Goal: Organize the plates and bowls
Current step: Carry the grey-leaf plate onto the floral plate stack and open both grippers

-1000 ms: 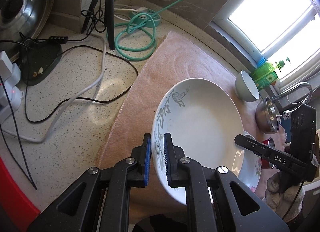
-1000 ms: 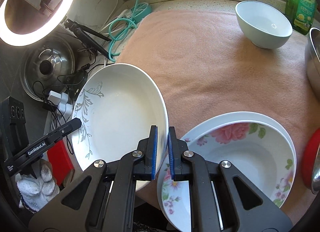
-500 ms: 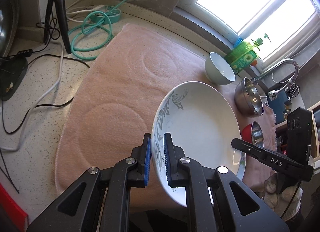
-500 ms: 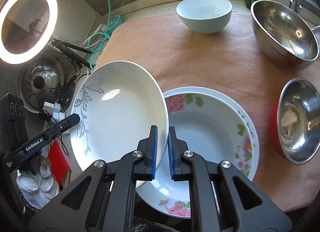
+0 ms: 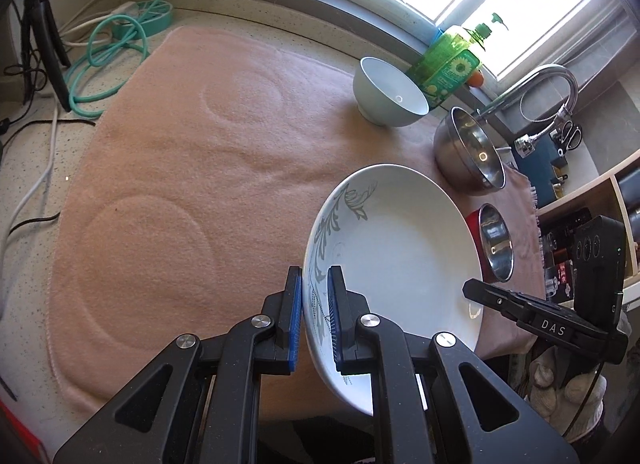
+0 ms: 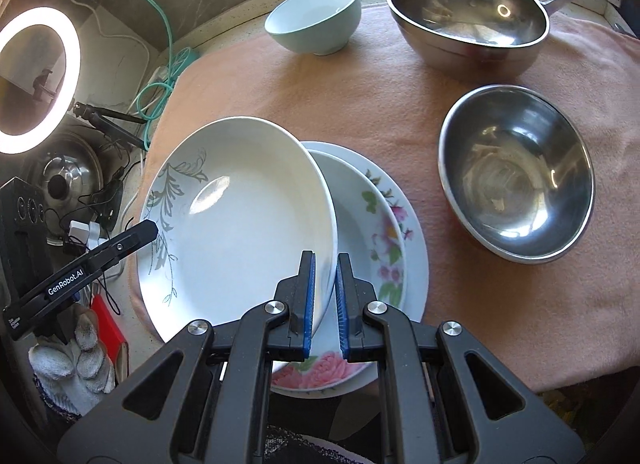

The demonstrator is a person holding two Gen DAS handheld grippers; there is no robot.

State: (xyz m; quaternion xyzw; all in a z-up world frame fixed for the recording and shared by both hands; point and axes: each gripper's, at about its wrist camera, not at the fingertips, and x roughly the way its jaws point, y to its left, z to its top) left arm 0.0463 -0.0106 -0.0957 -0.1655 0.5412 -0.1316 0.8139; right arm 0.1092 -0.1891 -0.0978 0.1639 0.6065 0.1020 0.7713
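Observation:
Both grippers hold one white plate with a grey leaf pattern (image 5: 400, 248), also in the right wrist view (image 6: 240, 223). My left gripper (image 5: 315, 324) is shut on its left rim. My right gripper (image 6: 325, 304) is shut on its right rim. The plate hangs tilted just above a floral plate (image 6: 384, 232) that lies on the pink mat (image 6: 400, 103), overlapping its left part. In the left wrist view the floral plate is hidden behind the held plate.
A pale green bowl (image 6: 316, 19), a large steel bowl (image 6: 468, 19) and a smaller steel bowl (image 6: 516, 179) stand on the mat. A soap bottle (image 5: 448, 59) and tap (image 5: 552, 87) are at the back. Cables (image 5: 108, 55) and a ring light (image 6: 36, 79) lie left.
Both grippers have carried the leaf plate to the right, from beside the floral plate to over its left part. The steel bowls have come into the right wrist view.

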